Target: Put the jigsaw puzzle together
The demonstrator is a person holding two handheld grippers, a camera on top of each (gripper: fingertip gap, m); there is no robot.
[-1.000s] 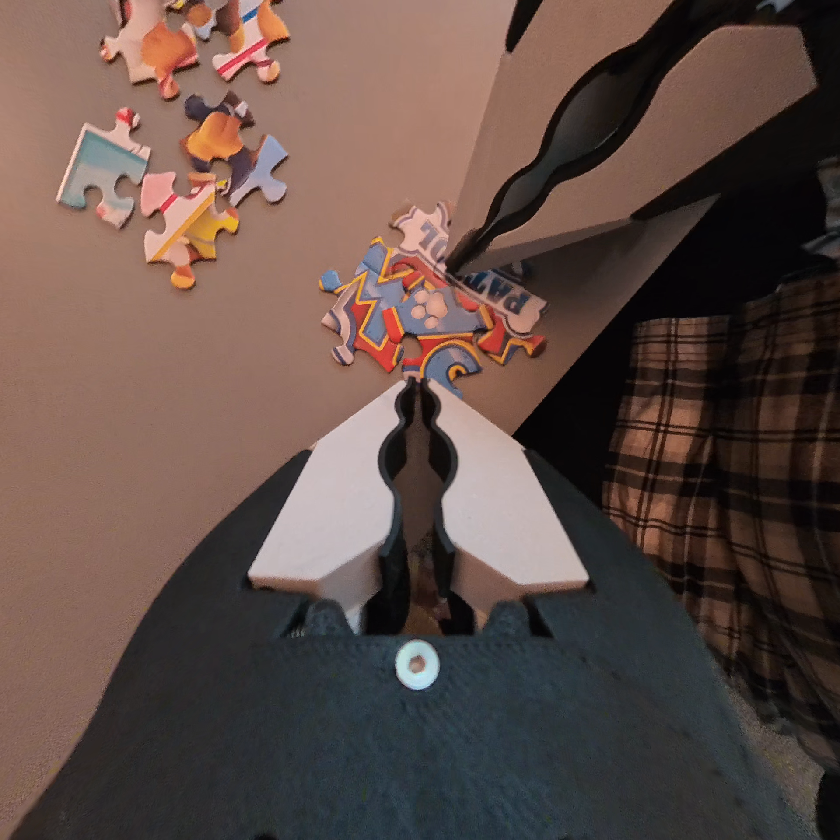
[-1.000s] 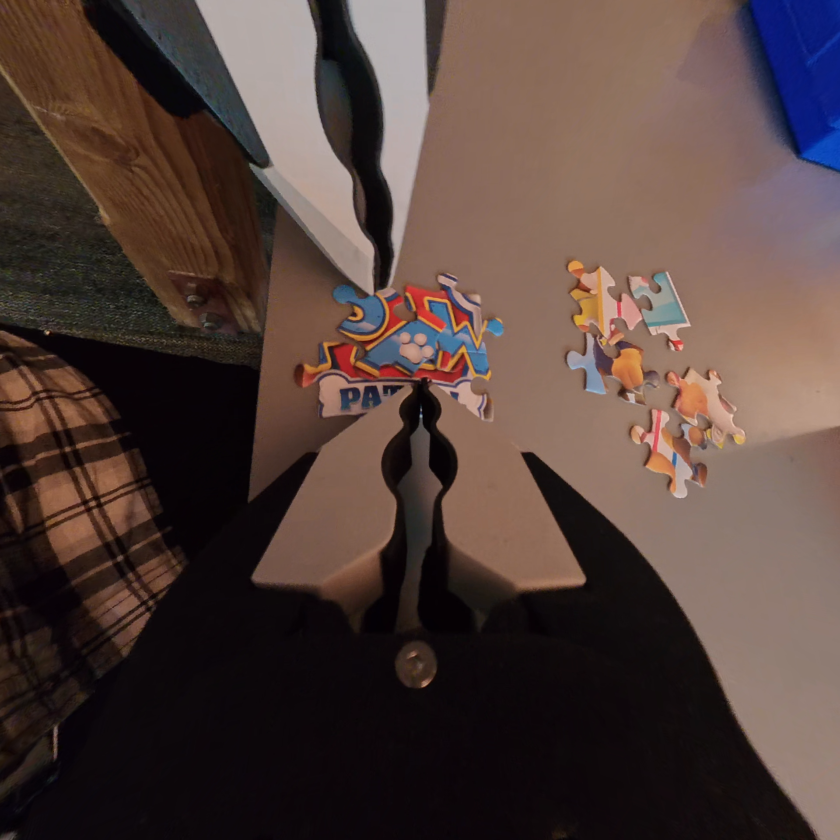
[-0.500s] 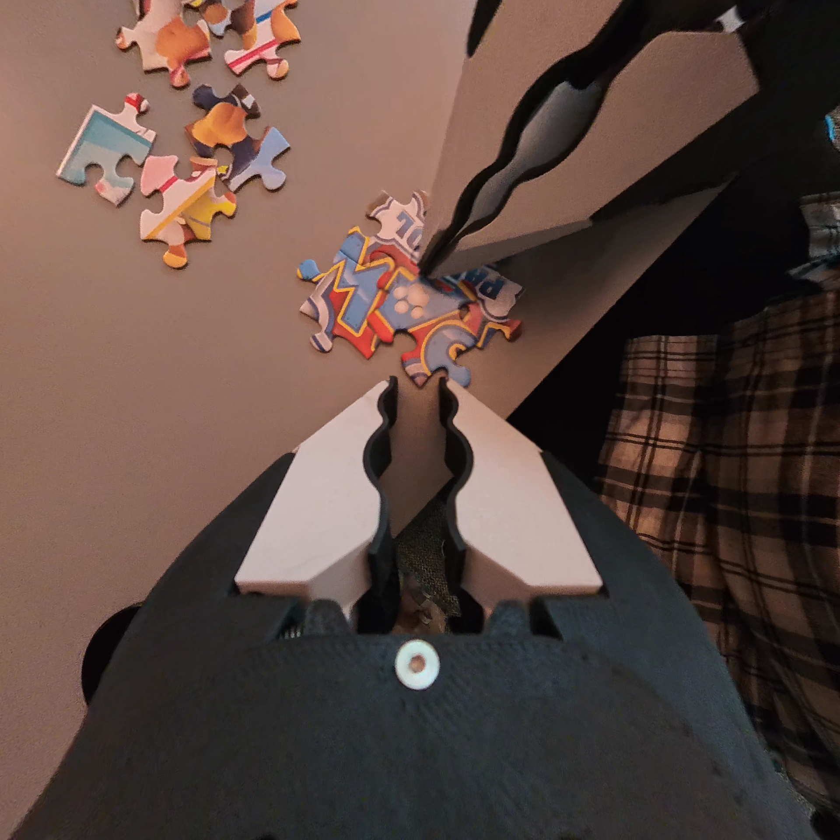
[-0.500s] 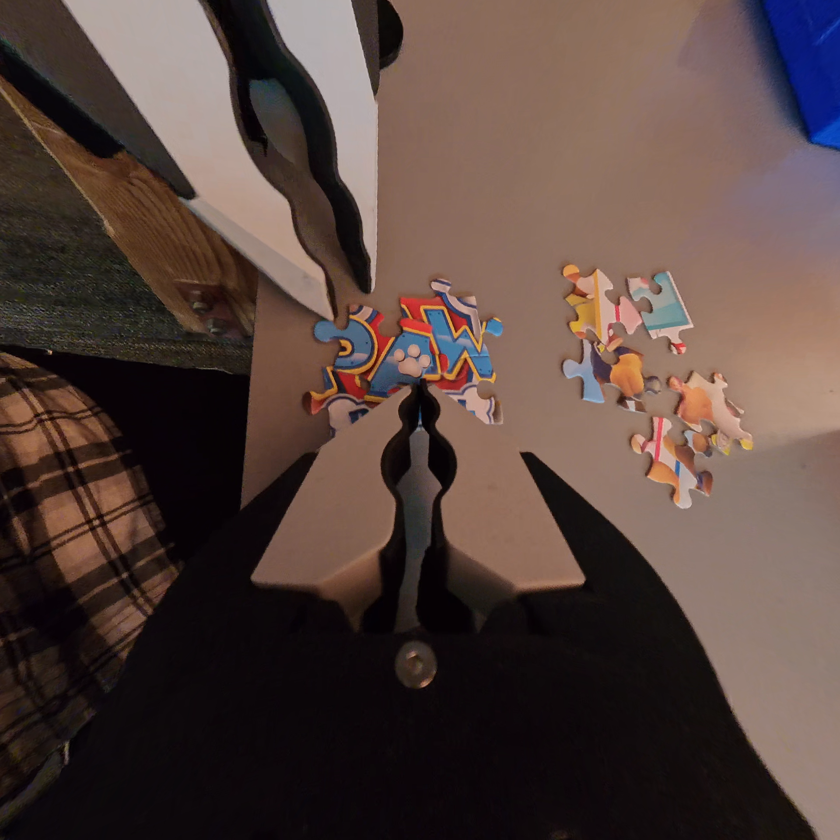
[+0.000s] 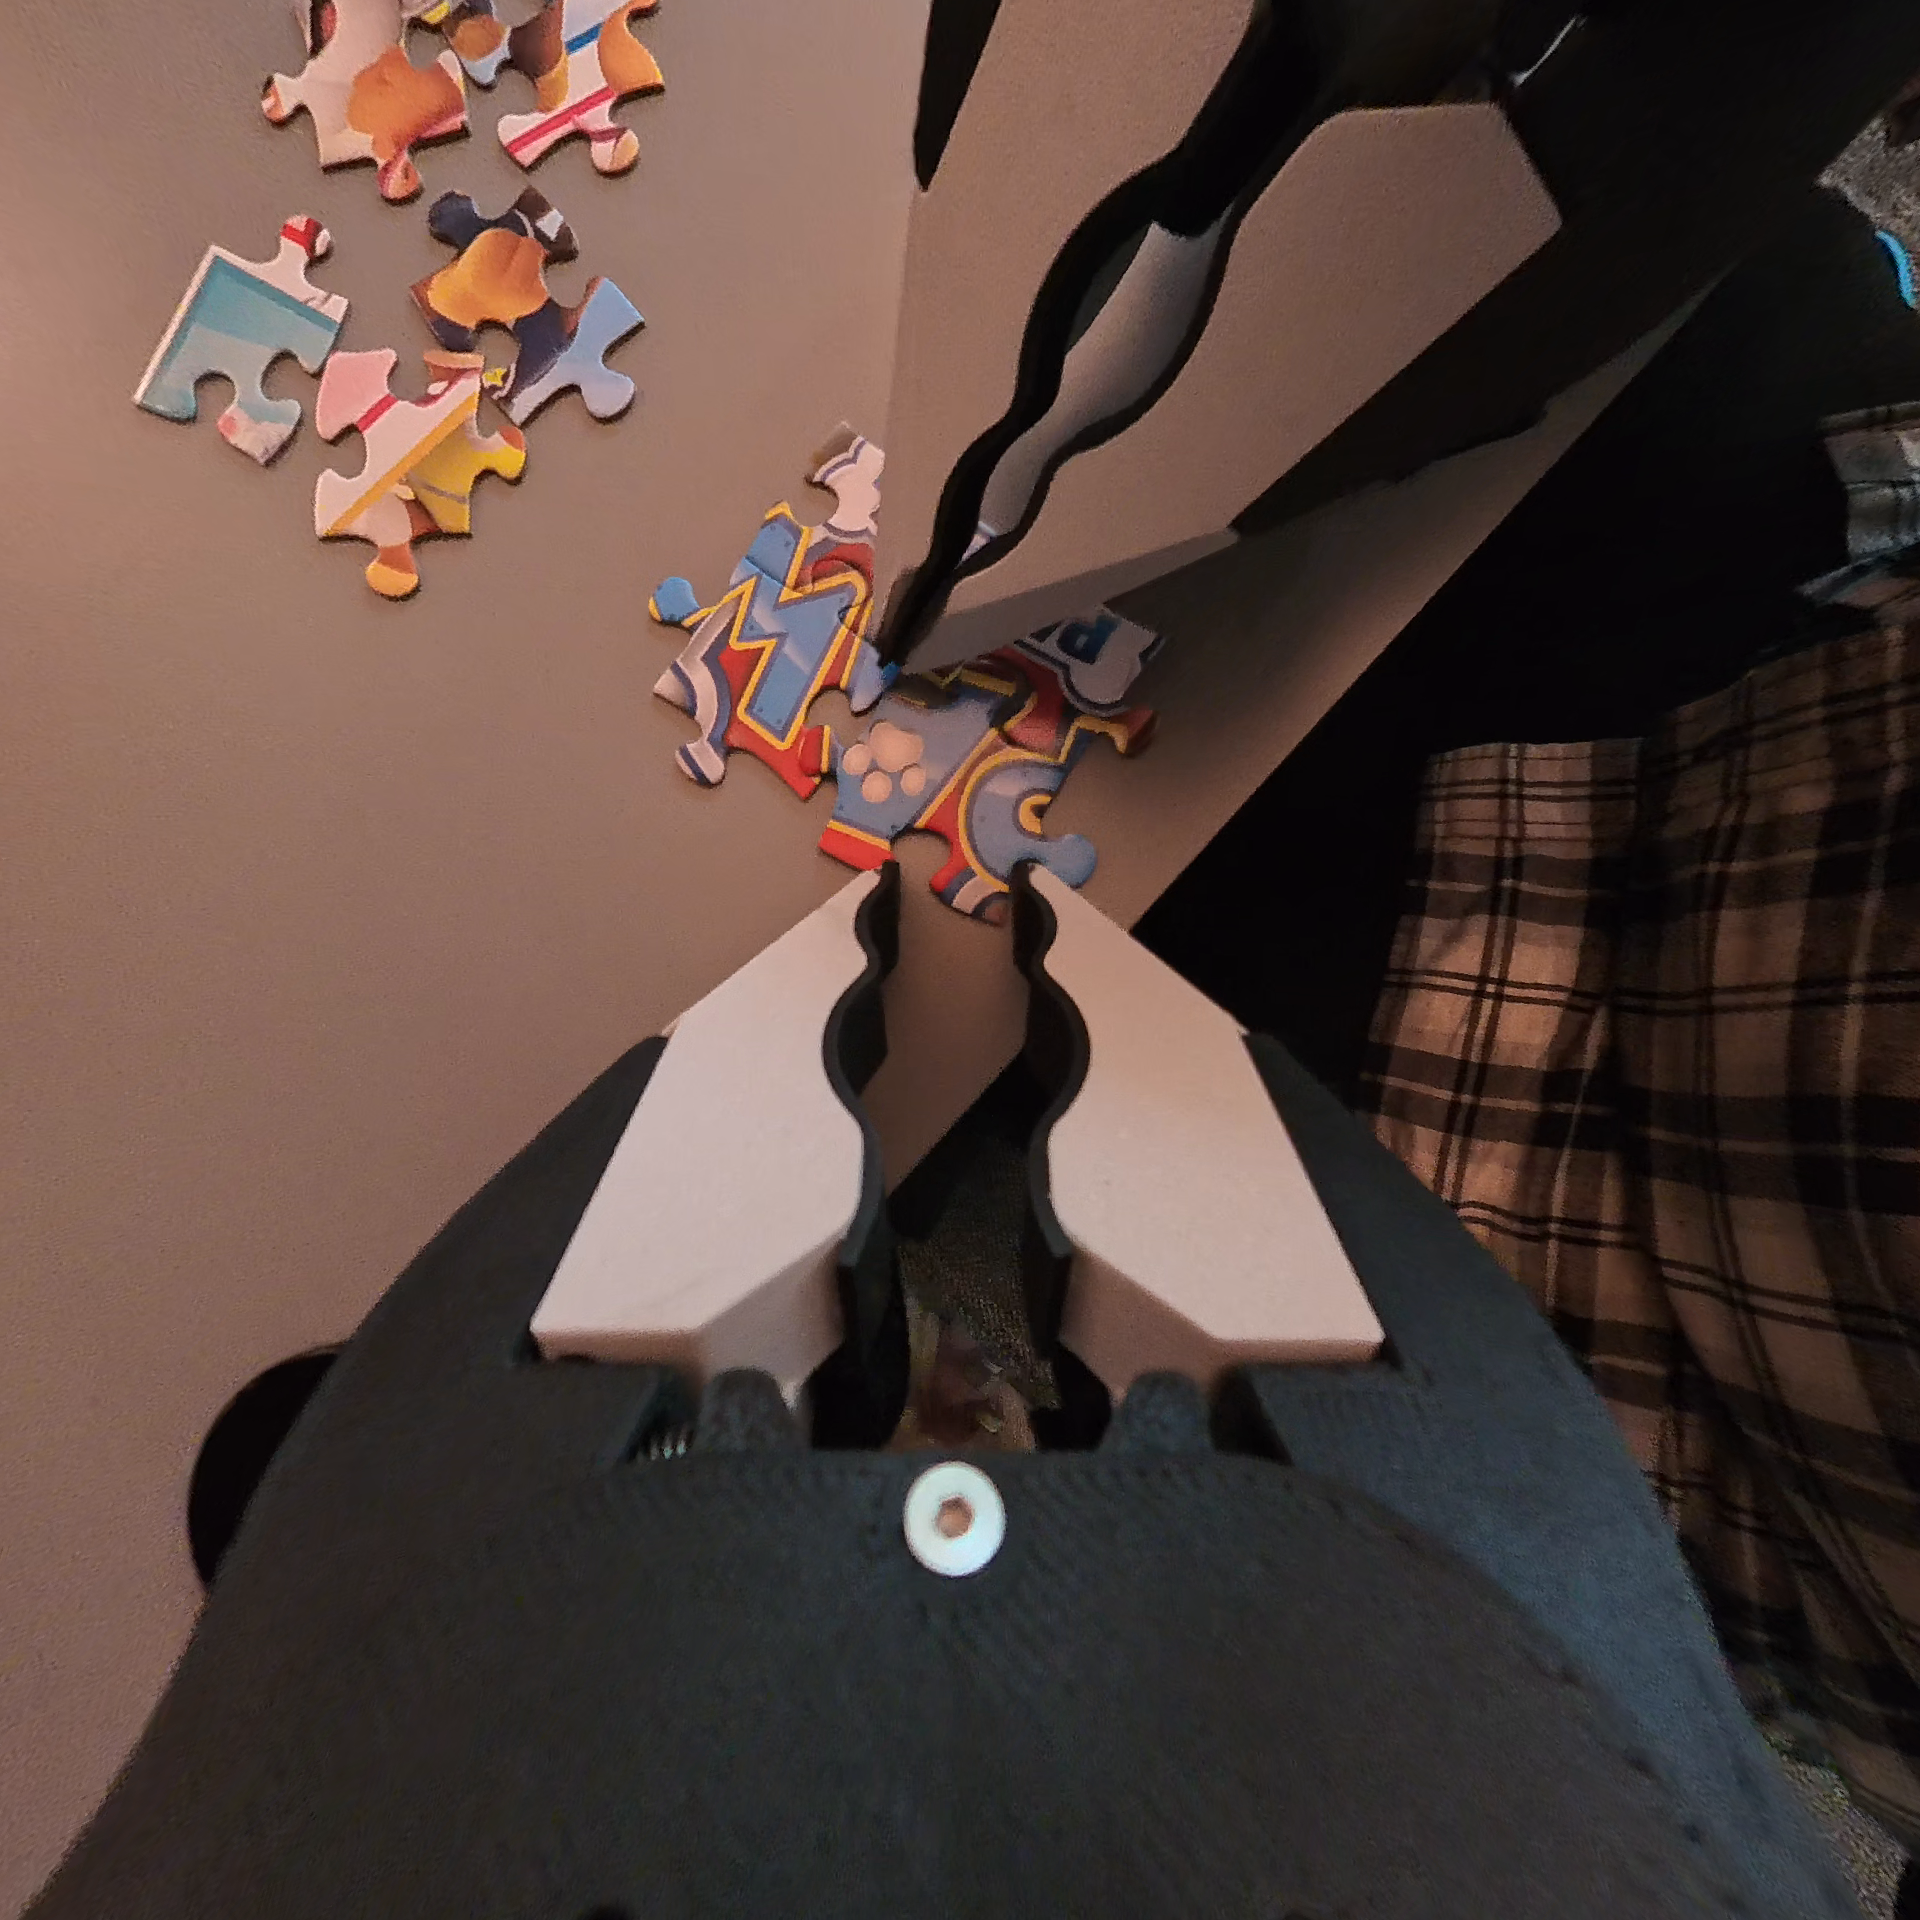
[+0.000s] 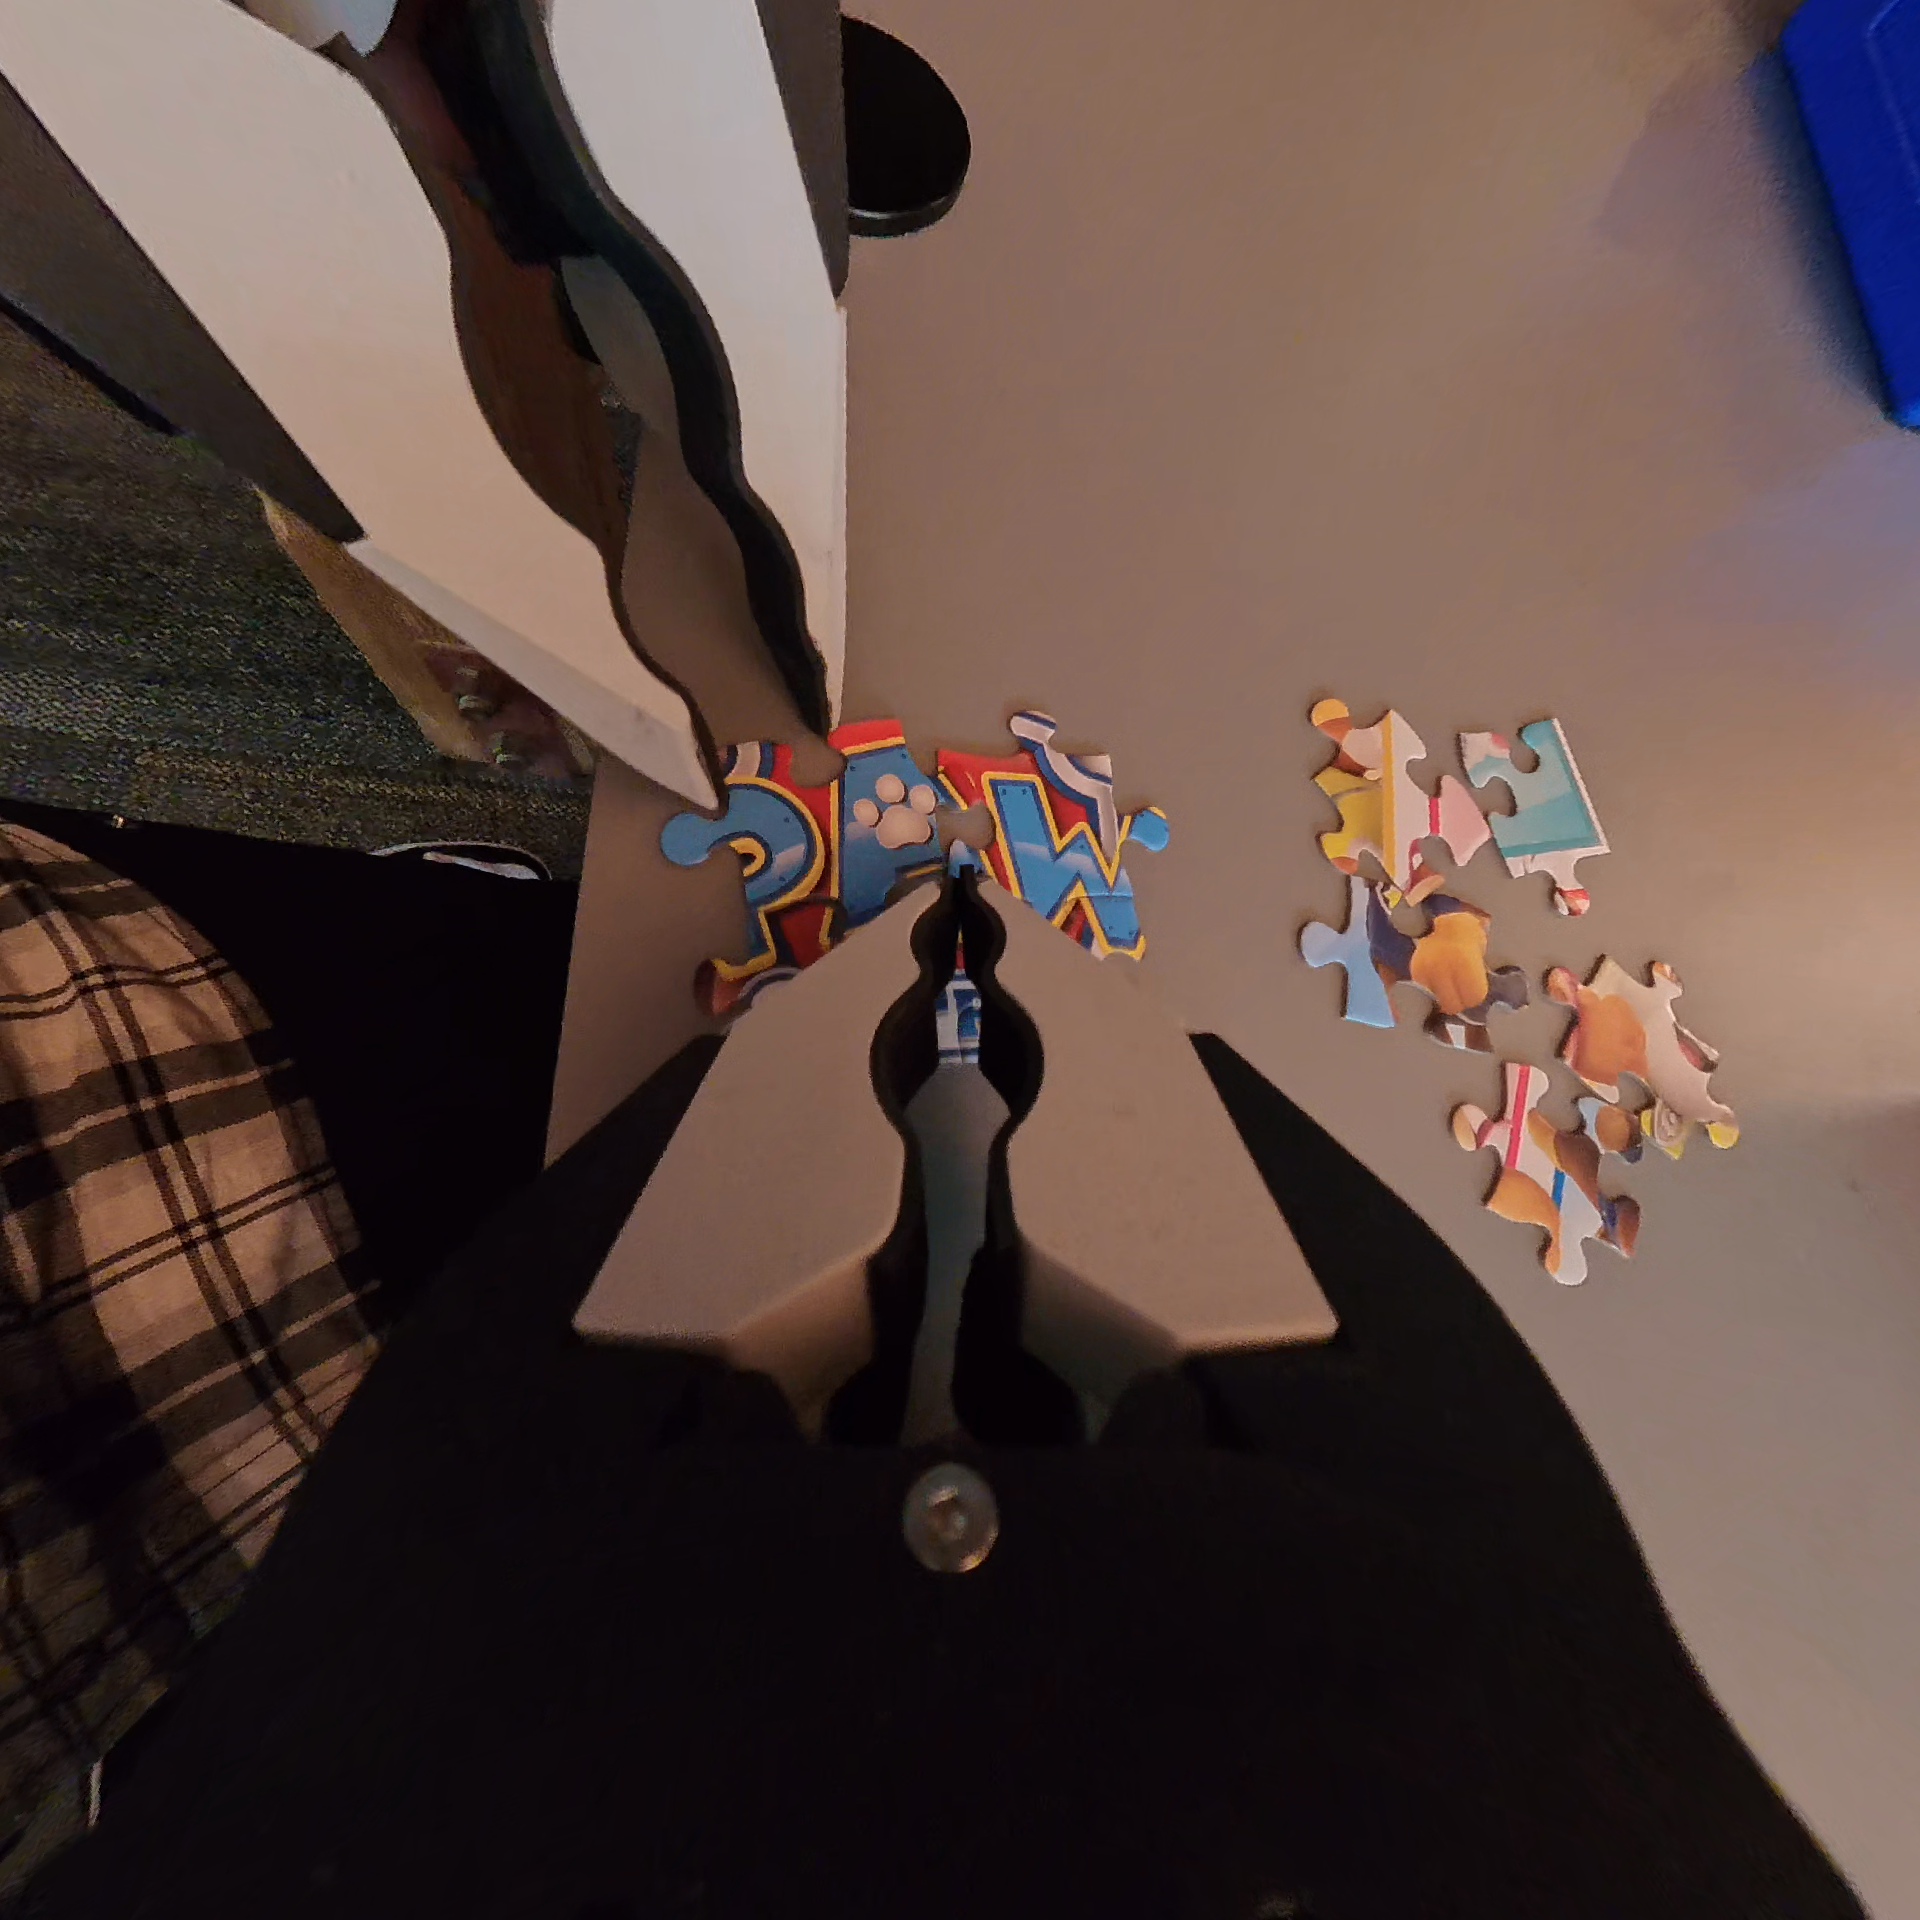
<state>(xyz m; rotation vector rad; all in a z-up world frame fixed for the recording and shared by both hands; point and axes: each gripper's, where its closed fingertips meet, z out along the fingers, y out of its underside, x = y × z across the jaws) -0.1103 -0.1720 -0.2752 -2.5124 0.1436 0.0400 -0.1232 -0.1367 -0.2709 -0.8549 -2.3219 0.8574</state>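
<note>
A joined cluster of red, blue and yellow puzzle pieces lies near the table's edge; it also shows in the right wrist view. My left gripper is open and empty, with its tips at the cluster's near edge. My right gripper is shut, with its tip resting on the middle of the cluster. It enters the left wrist view from the upper right. The left gripper shows in the right wrist view at the cluster's far left edge. Several loose pieces lie apart from the cluster.
The grey table ends in an edge right beside the cluster. A person's plaid trousers are beyond that edge. A blue box sits at the far right. A black round object is on the table. A wooden leg stands below. About 4 cm separates my left fingertips from my right.
My left gripper has opened and come up to the cluster's edge. My right gripper has slid farther onto the cluster, which has shifted and turned a little.
</note>
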